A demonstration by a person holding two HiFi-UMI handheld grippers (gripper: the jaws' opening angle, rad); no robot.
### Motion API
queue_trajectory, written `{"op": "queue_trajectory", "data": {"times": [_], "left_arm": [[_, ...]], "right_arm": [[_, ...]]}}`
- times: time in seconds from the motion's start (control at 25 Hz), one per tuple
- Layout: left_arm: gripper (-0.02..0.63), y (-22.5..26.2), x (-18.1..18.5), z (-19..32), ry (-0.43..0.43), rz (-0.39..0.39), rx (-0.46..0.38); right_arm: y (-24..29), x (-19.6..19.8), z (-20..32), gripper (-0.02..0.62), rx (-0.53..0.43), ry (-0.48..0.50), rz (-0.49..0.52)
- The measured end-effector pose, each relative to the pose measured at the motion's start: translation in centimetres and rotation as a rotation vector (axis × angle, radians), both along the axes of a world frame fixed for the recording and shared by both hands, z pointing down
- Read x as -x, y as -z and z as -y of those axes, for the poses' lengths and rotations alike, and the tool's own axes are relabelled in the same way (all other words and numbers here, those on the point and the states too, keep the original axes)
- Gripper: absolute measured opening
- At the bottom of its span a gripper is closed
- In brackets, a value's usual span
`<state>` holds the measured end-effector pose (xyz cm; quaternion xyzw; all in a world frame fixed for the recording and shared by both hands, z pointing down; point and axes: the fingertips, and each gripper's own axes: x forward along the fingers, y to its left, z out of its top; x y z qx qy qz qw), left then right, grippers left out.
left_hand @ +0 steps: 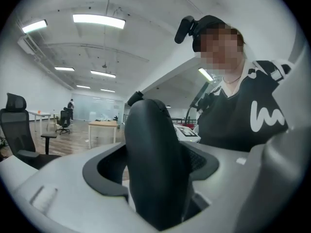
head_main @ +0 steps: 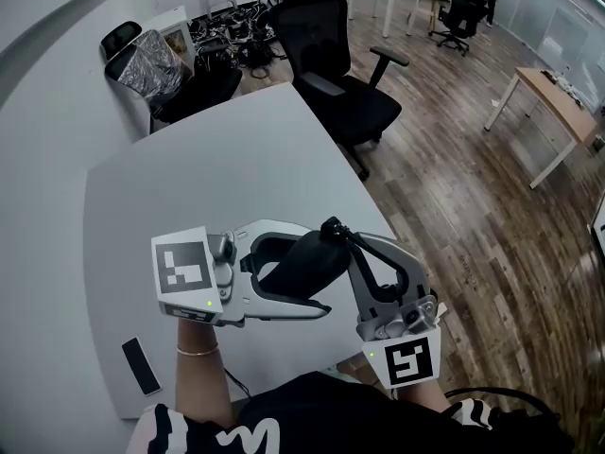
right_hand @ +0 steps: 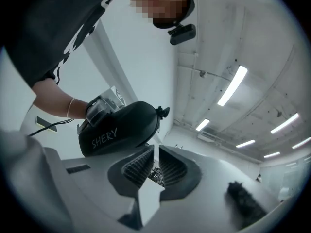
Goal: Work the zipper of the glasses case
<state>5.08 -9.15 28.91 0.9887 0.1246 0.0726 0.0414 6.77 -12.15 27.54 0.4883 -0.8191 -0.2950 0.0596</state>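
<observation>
I wear a black top (head_main: 321, 412) with white markings, a thin bracelet (head_main: 197, 350) and a black head camera (left_hand: 186, 28). My left gripper (head_main: 321, 268) and right gripper (head_main: 333, 230) are pale grey, with black ribbed fingers (right_hand: 137, 168) and white cubes (head_main: 184, 268) of black square markers.

Glasses case (head_main: 307, 263) held above open tabletop (head_main: 217, 178); phone (head_main: 141, 366) at near edge, chair (head_main: 336, 88) beyond
</observation>
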Motion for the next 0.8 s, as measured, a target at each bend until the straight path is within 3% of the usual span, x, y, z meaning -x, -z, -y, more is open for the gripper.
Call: {"op": "queue_trajectory", "data": {"times": [0.32,0.6,0.8], "left_arm": [[0.336,-0.8,1.4,-1.5,-0.113,0.121,0.038],[0.333,-1.0,2.4,-2.2,-0.159,0.191,0.058],[0.33,-1.5,3.5,-3.0,-0.202,0.245,0.057]], "right_arm": [[1.4,1.5,-1.2,0.02,-0.081,0.046,-0.14],[0.5,3.0,-2.7,0.02,-0.089,0.198,-0.32],[1.3,3.8,-3.1,0.02,-0.102,0.215,-0.307]]}}
